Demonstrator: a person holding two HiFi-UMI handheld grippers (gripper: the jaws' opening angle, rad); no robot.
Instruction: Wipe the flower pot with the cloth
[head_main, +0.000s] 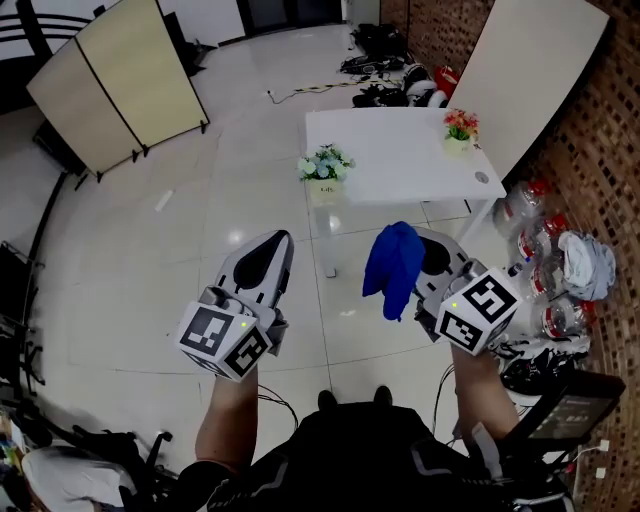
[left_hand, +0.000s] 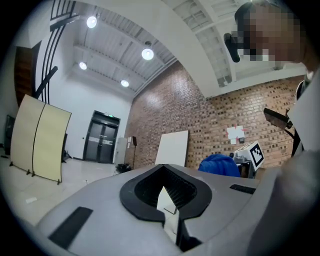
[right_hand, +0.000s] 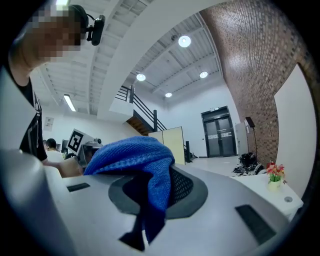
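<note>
Cloth (head_main: 394, 266) in right gripper (head_main: 420, 252) — left gripper (head_main: 272, 242) prob. closed.

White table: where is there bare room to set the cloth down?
The table is bare between the white-flowered pot at its near-left corner and the red-flowered pot far right. Crowded floor by the bottles right of it.
</note>
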